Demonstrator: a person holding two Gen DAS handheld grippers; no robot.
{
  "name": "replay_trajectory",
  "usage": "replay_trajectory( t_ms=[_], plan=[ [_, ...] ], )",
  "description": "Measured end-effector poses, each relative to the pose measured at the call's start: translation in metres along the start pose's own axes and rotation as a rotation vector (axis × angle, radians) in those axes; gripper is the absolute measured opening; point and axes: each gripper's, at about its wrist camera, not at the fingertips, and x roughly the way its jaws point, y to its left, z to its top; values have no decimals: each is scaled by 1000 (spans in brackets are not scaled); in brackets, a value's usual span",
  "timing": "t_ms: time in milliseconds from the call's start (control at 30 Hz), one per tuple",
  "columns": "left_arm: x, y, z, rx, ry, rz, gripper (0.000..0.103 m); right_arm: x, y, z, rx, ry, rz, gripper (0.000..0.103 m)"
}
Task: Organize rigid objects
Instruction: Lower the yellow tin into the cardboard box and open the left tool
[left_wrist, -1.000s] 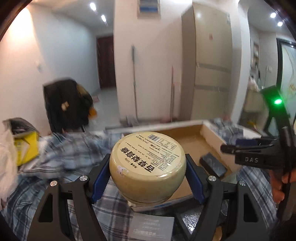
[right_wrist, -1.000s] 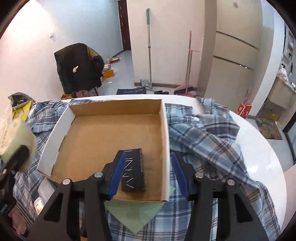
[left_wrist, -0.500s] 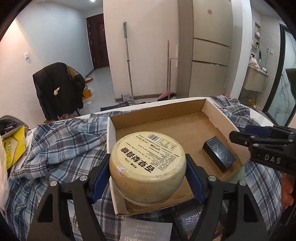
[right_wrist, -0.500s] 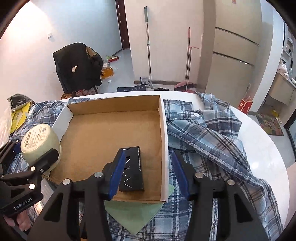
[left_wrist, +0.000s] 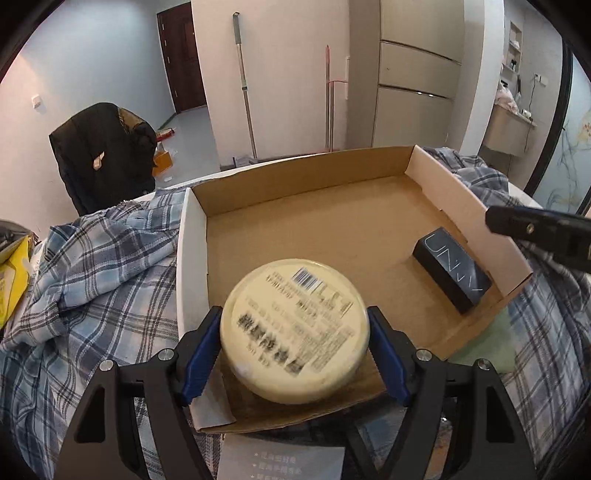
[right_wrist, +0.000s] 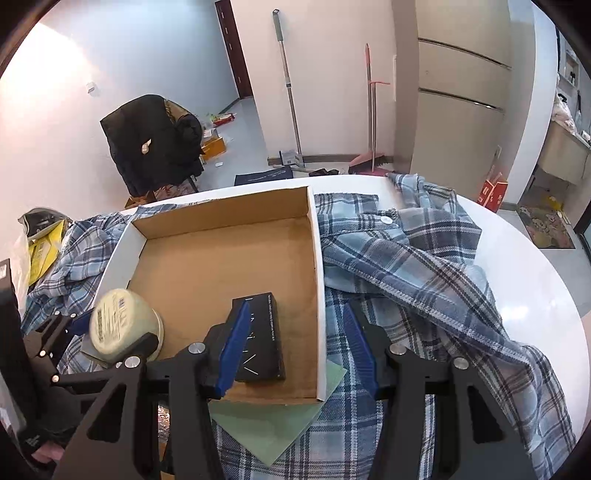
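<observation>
Gripping a round cream tub (left_wrist: 294, 330) by its sides, the left gripper (left_wrist: 294, 349) has its blue pads pressed against it, holding it over the near left corner of the cardboard box (left_wrist: 192, 266); whether the tub touches the box floor cannot be told. The right gripper (right_wrist: 293, 349) hovers with jaws apart and nothing between them, astride the box's right wall. A black carton (right_wrist: 260, 338) lies flat inside near that wall. A plaid shirt (right_wrist: 406, 266) spreads under the box across the white table (right_wrist: 535, 266).
</observation>
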Motion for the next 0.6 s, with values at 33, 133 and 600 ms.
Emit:
replay_trajectory(
  t_ms=[33,133,600],
  plan=[
    [-1,0,0,3,-8,3,83,-1,0,0,4,-3,3,53],
    [-21,2,-1,12,-85,16,85,-7,-2,3,20,-30,16,66],
    [-211,40,-34,-100,-610,62,103,-115,29,-6,-20,-200,12,79]
  ],
)
